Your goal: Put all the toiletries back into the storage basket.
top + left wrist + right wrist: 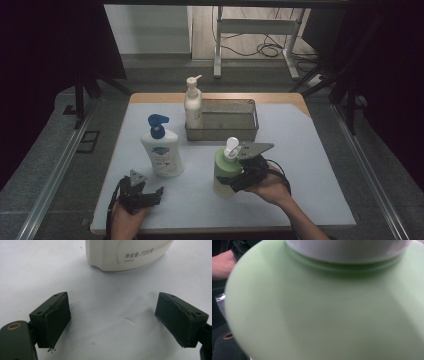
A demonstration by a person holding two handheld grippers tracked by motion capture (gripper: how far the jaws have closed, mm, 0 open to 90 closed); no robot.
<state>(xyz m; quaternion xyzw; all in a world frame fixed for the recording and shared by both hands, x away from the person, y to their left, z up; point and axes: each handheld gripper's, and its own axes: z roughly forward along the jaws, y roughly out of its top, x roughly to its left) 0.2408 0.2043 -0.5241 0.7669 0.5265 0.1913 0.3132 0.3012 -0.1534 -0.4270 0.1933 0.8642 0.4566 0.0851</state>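
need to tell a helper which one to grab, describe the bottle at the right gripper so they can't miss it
On the white mat, in front of the metal mesh basket, stands a pale green plastic pump bottle against the right gripper. It is the only green one; its neighbours are white, one with a blue pump.

In the right gripper view, the green bottle (324, 315) sat so close that we saw it blurred and cut off at every edge, and it hid that gripper's own jaws, so we could not tell whether the pads pressed on it. In the high view, its right flank was hidden behind the right gripper (240, 175). In the left gripper view, the white bottle (125, 255) was cut off by the top edge, and its small print was too fine to read.
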